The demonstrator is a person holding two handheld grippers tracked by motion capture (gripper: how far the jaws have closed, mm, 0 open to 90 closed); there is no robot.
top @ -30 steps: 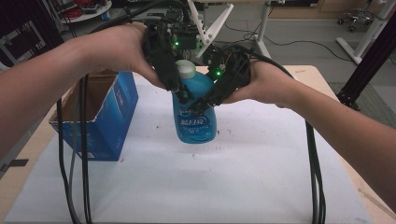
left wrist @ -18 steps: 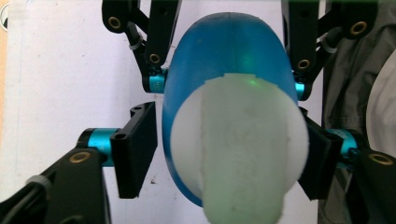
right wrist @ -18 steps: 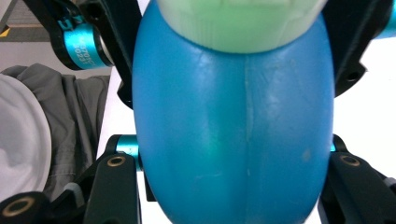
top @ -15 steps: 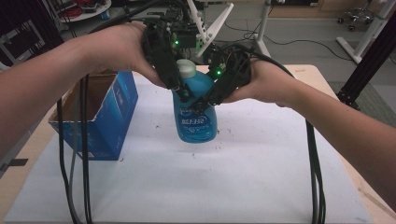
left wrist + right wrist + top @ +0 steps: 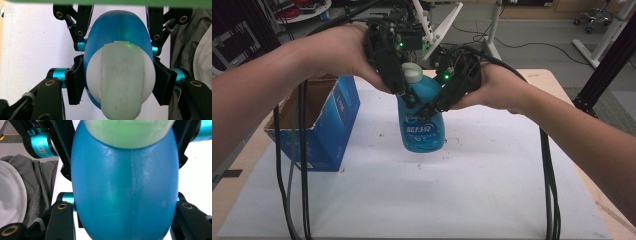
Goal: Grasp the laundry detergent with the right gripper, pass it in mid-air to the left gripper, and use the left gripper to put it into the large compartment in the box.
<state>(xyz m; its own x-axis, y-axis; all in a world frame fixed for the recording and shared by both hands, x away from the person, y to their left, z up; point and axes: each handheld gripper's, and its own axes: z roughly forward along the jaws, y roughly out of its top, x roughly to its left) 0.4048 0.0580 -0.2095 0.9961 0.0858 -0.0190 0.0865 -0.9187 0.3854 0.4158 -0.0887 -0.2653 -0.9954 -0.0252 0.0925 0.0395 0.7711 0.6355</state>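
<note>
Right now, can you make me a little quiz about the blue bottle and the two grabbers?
1. True or false: the blue bottle lies flat on the table.
2. What sits to the left of the bottle in the high view? A) a red cup B) an open blue box C) a plate
3. Fill in: the bottle's cap is ____ in colour.

Key:
1. False: it is upright, with the left gripper and right gripper each shut on it, fingers on its sides.
2. B, the open blue box.
3. White.
</note>
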